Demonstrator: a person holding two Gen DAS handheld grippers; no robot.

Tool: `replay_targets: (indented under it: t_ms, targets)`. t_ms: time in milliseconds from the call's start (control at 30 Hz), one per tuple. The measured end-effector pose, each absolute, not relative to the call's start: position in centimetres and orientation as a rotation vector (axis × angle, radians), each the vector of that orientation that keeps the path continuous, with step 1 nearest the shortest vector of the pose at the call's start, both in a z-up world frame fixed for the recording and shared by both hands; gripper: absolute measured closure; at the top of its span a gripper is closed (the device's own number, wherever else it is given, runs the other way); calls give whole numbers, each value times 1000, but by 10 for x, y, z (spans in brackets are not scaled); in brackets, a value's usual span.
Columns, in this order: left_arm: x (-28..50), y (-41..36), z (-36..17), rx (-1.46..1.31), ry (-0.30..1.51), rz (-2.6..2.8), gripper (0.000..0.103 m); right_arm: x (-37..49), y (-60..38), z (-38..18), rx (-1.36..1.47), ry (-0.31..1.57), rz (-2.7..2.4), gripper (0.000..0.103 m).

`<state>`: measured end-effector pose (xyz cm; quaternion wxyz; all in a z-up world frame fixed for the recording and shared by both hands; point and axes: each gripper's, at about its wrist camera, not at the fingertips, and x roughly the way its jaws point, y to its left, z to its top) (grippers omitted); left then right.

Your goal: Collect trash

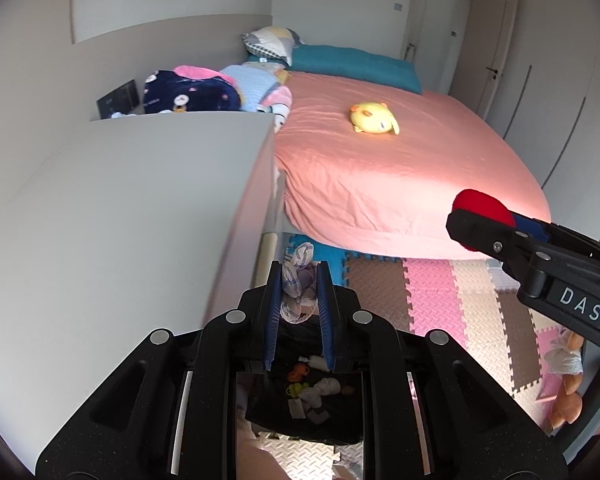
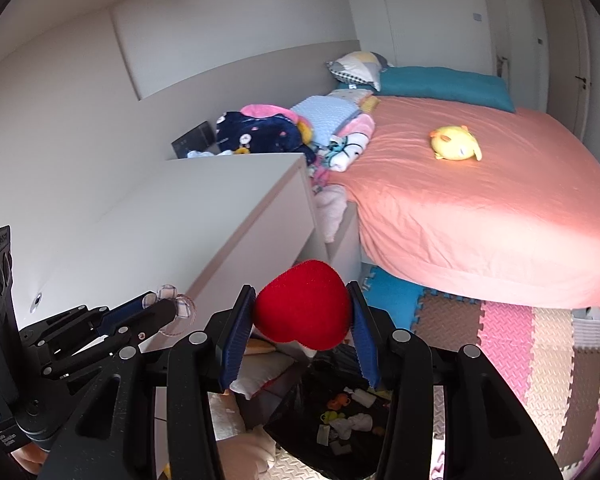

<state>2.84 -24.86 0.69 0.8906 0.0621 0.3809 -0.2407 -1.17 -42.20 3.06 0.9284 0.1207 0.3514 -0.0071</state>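
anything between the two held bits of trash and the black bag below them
Nothing visible. The crumpled wad in the left gripper and the red lump in the right gripper hang above the black bag, its mouth open.

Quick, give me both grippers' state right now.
Left gripper: shut on a crumpled white cloth.
Right gripper: shut on a red plush heart.

Left hand-held gripper (image 1: pixel 299 284) clamps a crumpled checked cloth (image 1: pixel 297 280) above an open black trash bag (image 1: pixel 308 396). Right hand-held gripper (image 1: pixel 480 220) pinches a red plush (image 1: pixel 482 204). Yellow plush (image 1: pixel 374 118) on bed (image 1: pixel 380 176).
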Motion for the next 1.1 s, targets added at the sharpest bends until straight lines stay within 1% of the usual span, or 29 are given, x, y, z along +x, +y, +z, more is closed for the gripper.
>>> replay_targets:
  t_ms: [533,633,700,733,767,800,867,1100]
  targets:
    - [22,-286,-8,217,822,-585,86,-21,-460,21,298,727,-79,55]
    - [23,-289,-13,233,836,-595,82,-18,-462,18,294,742,-82,55]
    - [25,-288,-16,241,839,-586,47,-13,-462,17,276,758,-98,36]
    - [26,-285,-16,242,829,-571,9,-12,-463,18,273,753,-120,19]
    - [25,-283,-15,241,805,-553,6,-11,-464,19,272,741,-142,17]
    - [24,-279,-13,243,774,-541,6,-11,-465,20,272,735,-150,16]
    - [24,-277,-13,253,775,-537,6,-8,-468,20,276,734,-160,13]
    - [27,-276,-20,269,795,-515,6,-5,-473,16,297,744,-173,12]
